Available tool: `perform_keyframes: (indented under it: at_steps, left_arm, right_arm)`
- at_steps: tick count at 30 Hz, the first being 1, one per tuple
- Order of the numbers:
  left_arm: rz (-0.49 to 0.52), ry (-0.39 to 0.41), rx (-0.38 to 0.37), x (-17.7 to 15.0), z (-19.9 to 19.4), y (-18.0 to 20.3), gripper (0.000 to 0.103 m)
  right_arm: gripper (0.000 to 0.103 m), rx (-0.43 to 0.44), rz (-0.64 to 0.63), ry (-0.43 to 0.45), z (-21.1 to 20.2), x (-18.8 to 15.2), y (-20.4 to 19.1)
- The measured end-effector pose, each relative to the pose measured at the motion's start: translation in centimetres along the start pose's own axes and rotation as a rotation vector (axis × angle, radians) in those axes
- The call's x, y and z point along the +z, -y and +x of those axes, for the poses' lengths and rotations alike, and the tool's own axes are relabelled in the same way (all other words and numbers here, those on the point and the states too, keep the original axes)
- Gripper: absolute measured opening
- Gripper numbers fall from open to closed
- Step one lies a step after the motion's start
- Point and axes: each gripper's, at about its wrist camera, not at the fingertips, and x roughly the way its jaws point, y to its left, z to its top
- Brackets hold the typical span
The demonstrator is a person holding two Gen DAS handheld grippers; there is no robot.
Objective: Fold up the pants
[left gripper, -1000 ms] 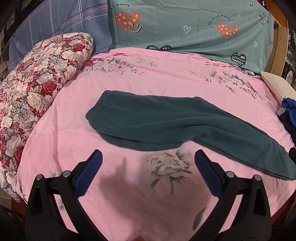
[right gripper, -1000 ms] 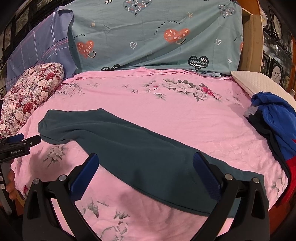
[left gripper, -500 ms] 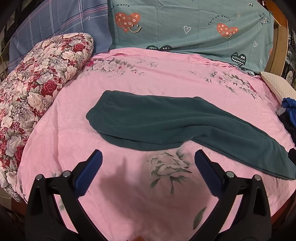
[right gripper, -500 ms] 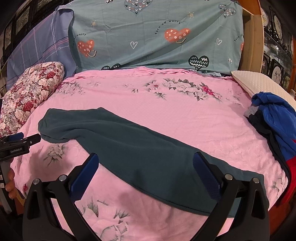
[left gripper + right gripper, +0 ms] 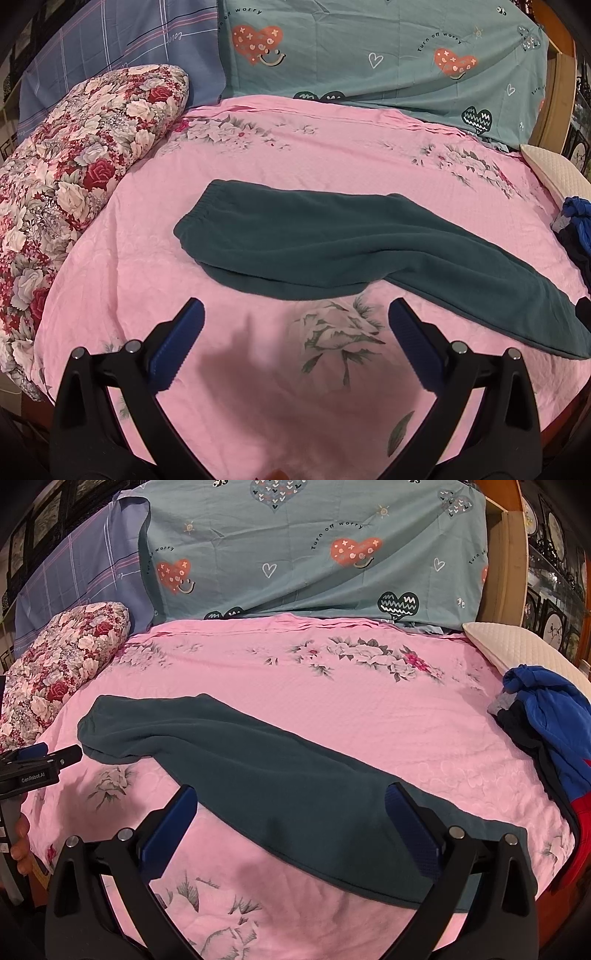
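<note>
Dark teal pants [image 5: 332, 243] lie flat on the pink floral bedspread [image 5: 295, 155], folded lengthwise with the legs stacked, waistband to the left and leg ends to the right. They also show in the right wrist view [image 5: 280, 782]. My left gripper [image 5: 295, 321] is open and empty, just in front of the pants' seat. My right gripper [image 5: 291, 805] is open and empty, hovering over the legs near the front edge. The left gripper also shows in the right wrist view [image 5: 44, 757] at the far left.
A rolled red floral quilt [image 5: 66, 192] lies along the left. Teal and blue pillows [image 5: 369, 55] stand at the back. A white pillow [image 5: 517, 646] and a pile of blue clothes [image 5: 554, 731] lie at the right edge.
Both grippers have barely moved; the views shift only slightly. The pants lie as before.
</note>
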Motion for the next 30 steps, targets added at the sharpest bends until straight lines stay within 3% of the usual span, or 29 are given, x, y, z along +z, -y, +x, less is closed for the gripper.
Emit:
perform_keyframes:
  at_steps: [17, 20, 24, 27, 30]
  left_arm:
    - [0.016, -0.019, 0.009, 0.0, 0.6, -0.3, 0.101]
    - [0.052, -0.036, 0.032, 0.2, 1.7, -2.0, 0.101]
    - [0.011, -0.088, 0.053, 1.1, 4.0, -6.1, 0.101]
    - [-0.034, -0.147, 0.013, 1.7, 6.1, -8.2, 0.1]
    - [-0.011, -0.169, 0.038, 2.3, 7.9, -8.6, 0.087]
  right_arm:
    - [0.102, 0.005, -0.017, -0.014, 0.6, -0.2, -0.3]
    - [0.102, -0.008, -0.051, -0.027, 1.2, -0.7, 0.0]
    - [0.102, 0.008, -0.064, -0.062, 2.5, -1.5, 1.7]
    - [0.098, 0.009, -0.094, -0.063, 3.1, -1.9, 2.2]
    - [0.094, 0.004, -0.137, -0.075, 4.0, -2.1, 2.4]
